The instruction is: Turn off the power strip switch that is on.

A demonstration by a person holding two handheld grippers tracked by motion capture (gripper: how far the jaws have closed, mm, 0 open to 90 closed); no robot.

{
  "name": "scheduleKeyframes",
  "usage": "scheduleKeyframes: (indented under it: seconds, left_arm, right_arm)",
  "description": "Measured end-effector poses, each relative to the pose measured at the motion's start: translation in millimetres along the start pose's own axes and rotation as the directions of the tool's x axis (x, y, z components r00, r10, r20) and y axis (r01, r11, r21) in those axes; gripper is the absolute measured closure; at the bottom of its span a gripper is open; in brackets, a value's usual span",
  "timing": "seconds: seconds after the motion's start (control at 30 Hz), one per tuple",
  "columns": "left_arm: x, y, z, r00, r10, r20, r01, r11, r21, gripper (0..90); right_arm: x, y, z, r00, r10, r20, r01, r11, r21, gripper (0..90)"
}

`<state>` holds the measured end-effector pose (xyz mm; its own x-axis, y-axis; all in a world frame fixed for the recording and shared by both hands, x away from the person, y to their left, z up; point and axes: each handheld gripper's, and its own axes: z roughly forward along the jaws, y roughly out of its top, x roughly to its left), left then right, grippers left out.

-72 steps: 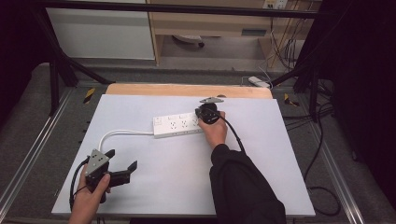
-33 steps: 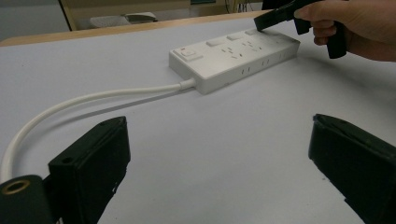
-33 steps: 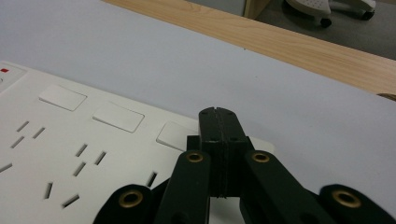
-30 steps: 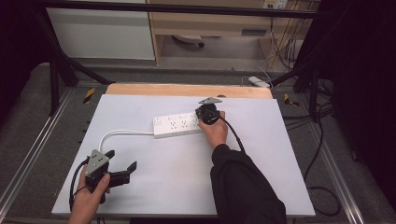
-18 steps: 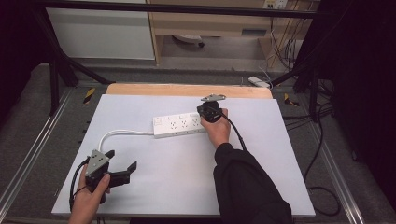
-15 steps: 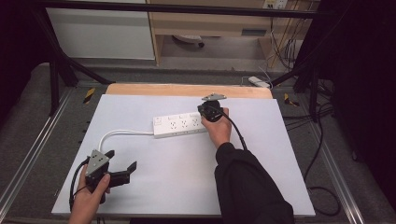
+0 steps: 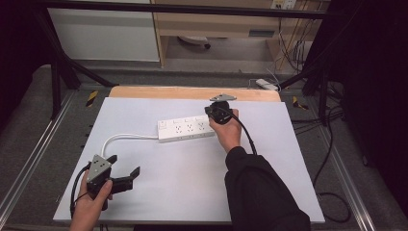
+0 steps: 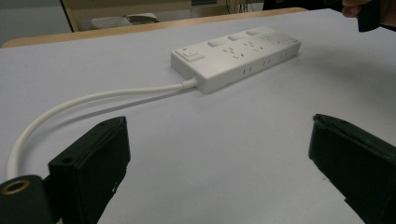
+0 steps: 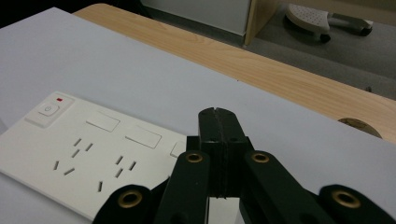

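A white power strip [image 7: 185, 129] lies flat on the white table top [image 7: 192, 192], its white cable [image 7: 122, 137] curving off to the left. My right gripper [image 7: 215, 113] hovers over the strip's right end, jaws pressed together with nothing between them. In the right gripper view the shut jaws [image 9: 217, 114] sit above the strip [image 9: 84, 154], near its sockets and small switch. My left gripper [image 7: 124, 164] rests near the front left corner, open and empty. From the left gripper view [image 8: 217, 126] the strip [image 8: 236, 58] and cable [image 8: 84, 100] lie ahead.
A wooden board [image 7: 192, 92] runs along the table's far edge. Metal frame rails [image 7: 38, 144] flank the table. A black cable [image 7: 248, 137] trails from the right gripper past the sleeve. Cupboards and loose wires stand beyond the table.
My right gripper has lifted slightly from the strip's right end and drifted a little toward the far right. The left gripper and the strip have stayed put.
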<state>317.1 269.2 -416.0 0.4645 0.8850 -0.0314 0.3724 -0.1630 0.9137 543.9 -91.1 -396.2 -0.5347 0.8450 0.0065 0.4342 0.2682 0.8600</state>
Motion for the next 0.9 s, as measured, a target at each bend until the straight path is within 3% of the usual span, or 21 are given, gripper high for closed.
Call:
scheduleKeyframes:
  seconds: [0.27,0.57,0.77,0.9]
  left_arm:
    - [0.6,-0.4,-0.8,1.0,0.0,-0.001,0.0,1.0,0.0,5.4]
    - [0.6,-0.4,-0.8,1.0,0.002,-0.003,-0.002,1.0,0.002,5.5]
    - [1.9,-1.0,-1.9,1.0,-0.009,-0.002,0.009,0.9999,-0.005,5.5]
    - [2.1,-1.5,-2.2,0.9999,-0.017,0.001,0.017,0.9999,-0.003,5.4]
  right_arm:
    - [-1.9,6.5,-13.3,0.9999,0.005,-0.01,-0.006,1.0,-0.024,90.0]
    - [-1.9,14.4,-31.0,0.9993,0.017,-0.034,-0.019,0.998,-0.056,82.7]
    - [0.7,16.9,-40.1,0.9991,0.001,-0.041,-0.003,0.999,-0.053,64.0]
    - [1.9,20.8,-47.1,0.9983,0.033,-0.048,-0.035,0.998,-0.049,48.9]
